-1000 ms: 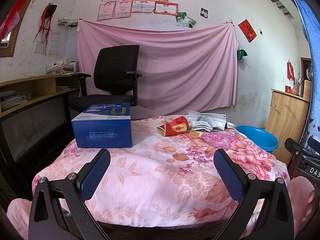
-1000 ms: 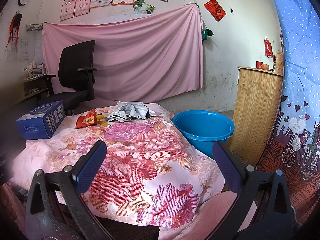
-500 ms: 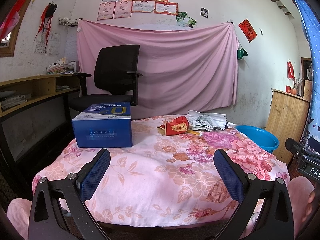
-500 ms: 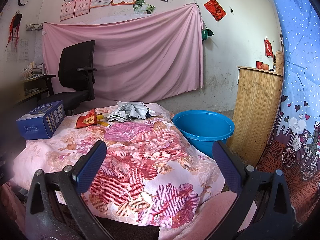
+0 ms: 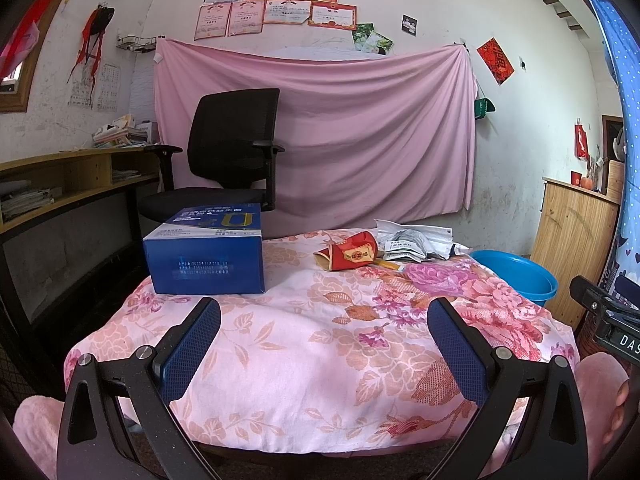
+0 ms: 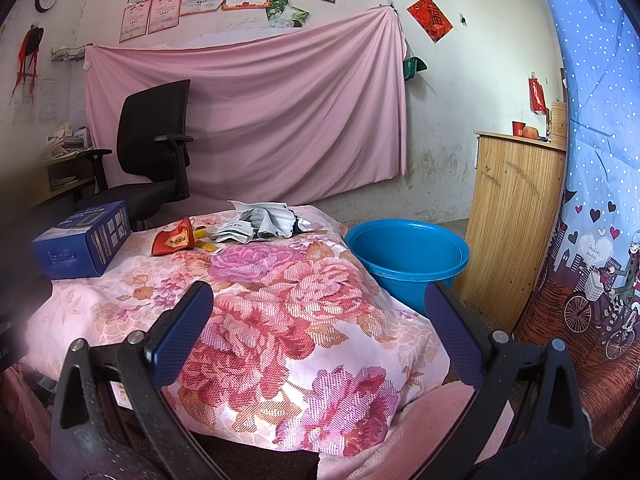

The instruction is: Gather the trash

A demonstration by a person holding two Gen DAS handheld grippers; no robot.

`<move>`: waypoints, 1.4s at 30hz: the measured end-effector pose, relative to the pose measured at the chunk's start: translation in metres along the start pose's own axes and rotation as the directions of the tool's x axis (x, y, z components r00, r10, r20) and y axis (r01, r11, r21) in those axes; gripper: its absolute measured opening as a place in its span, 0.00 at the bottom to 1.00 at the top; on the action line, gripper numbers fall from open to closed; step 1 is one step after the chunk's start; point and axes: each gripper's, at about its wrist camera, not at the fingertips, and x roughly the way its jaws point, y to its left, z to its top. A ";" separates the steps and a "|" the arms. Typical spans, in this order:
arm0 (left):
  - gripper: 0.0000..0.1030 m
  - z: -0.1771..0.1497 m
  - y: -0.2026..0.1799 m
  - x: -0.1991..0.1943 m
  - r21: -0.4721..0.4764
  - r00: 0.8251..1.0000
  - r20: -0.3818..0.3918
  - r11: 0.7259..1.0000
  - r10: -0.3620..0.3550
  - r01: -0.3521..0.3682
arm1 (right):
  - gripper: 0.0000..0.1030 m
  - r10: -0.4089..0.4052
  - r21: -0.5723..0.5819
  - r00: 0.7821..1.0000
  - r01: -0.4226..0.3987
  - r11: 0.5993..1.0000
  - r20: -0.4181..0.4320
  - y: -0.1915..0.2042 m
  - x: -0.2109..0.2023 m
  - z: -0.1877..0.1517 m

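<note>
Fingers [image 5: 192,344] of the left gripper [image 5: 324,344] stand spread wide with nothing between them. Fingers [image 6: 182,336] of the right gripper [image 6: 318,334] are likewise fully apart and empty. Both grippers hang at the near edge of the worktop [image 5: 304,360], which is draped in a floral cloth, and neither touches anything on it.

The trash lies at the far side of the worktop, well ahead of both pairs of fingers. A red packet [image 5: 352,255] [image 6: 174,241] sits just left of a heap of crumpled white wrappers [image 5: 412,240] [image 6: 260,224], with a thin yellow strip [image 6: 206,245] touching between them. The row runs left to right across the line of approach. A blue box [image 5: 204,254] [image 6: 82,246] stands apart on the far left; whether it counts as trash cannot be told.

A blue tub [image 6: 406,254] [image 5: 516,274] sits off the right edge of the worktop, just beside the wrappers, and is judged the likely receptacle.

Finding: the right gripper is judged nearer the wrappers and the tub; the left lines up better with the packet. Either needs a straight forward reach, fingers closing across the short width of the piece.
</note>
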 end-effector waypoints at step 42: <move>0.98 0.000 0.002 0.001 -0.010 1.000 -0.003 1.000 0.008 -0.008 | 1.00 0.016 0.005 1.000 -0.016 1.000 0.013 -0.001 -0.003 0.002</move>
